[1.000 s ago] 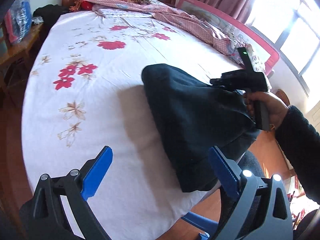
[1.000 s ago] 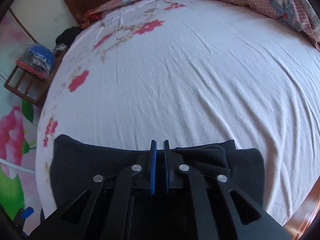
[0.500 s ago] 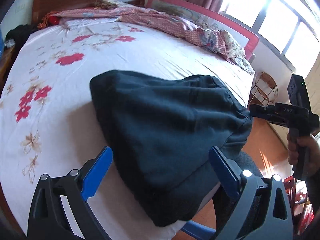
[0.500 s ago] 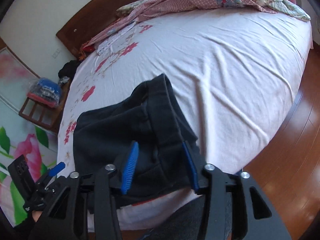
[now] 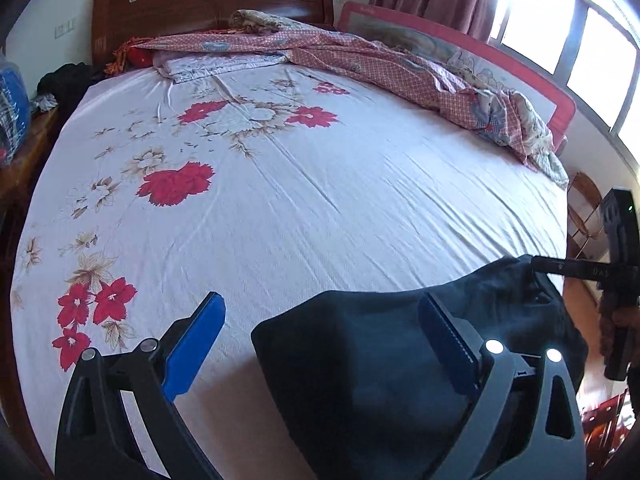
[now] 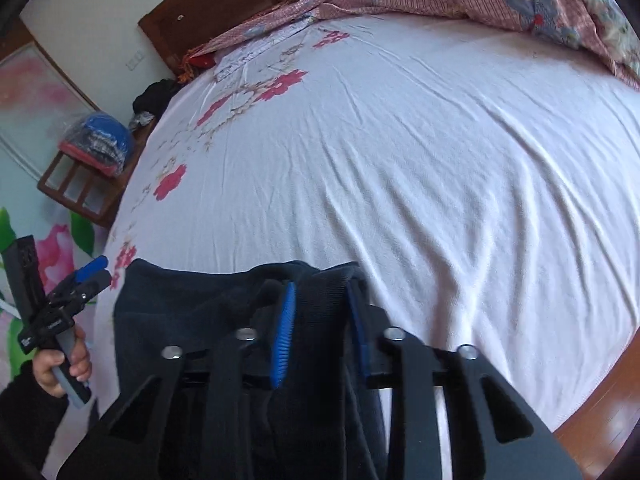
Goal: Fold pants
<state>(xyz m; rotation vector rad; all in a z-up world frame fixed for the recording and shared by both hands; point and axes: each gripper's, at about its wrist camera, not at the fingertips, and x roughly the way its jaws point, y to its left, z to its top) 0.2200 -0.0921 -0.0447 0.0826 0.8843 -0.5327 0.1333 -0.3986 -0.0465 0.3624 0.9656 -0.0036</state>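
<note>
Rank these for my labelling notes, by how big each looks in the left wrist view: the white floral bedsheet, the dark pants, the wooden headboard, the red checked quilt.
1. white floral bedsheet, by far the largest.
2. dark pants, though nearness to the camera enlarges them.
3 and 4. red checked quilt and wooden headboard look alike in area; I would not rank them.

pants [image 6: 192,320] lower part hidden behind gripper frame | right gripper [image 5: 538,266] jaws buried in cloth

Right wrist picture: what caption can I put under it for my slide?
Right gripper closing on a fold of the dark pants at the near edge of the flowered bed.
</note>
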